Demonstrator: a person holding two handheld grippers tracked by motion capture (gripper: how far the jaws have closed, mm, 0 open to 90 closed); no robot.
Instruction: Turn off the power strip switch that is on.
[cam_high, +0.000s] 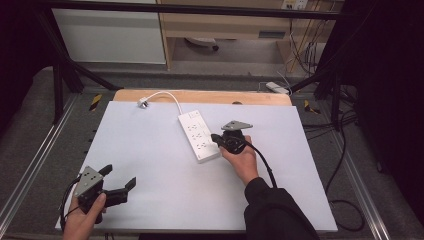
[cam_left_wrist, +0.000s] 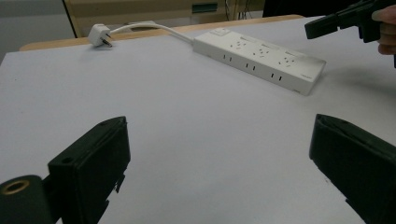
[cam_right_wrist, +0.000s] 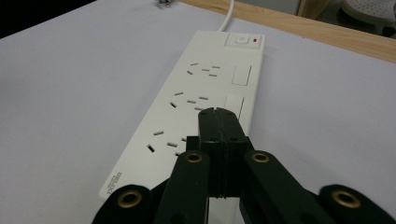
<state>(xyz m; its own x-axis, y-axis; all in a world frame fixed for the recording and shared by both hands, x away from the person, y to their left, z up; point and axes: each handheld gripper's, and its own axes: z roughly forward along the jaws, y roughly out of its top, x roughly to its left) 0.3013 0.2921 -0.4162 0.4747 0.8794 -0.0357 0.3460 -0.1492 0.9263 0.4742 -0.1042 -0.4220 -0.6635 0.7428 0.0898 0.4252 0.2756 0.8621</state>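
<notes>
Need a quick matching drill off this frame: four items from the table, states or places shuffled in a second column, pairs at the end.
Things:
1. left gripper
2. right gripper
3. power strip
4. plug

States or places:
A. jaws shut, empty, tips over the strip
B. lies unplugged near the table's far edge
C. jaws wide open, empty, at the near left corner
D. white, flat on the grey mat, sockets up

Pairs: 1-C, 2-A, 3-D, 4-B
</notes>
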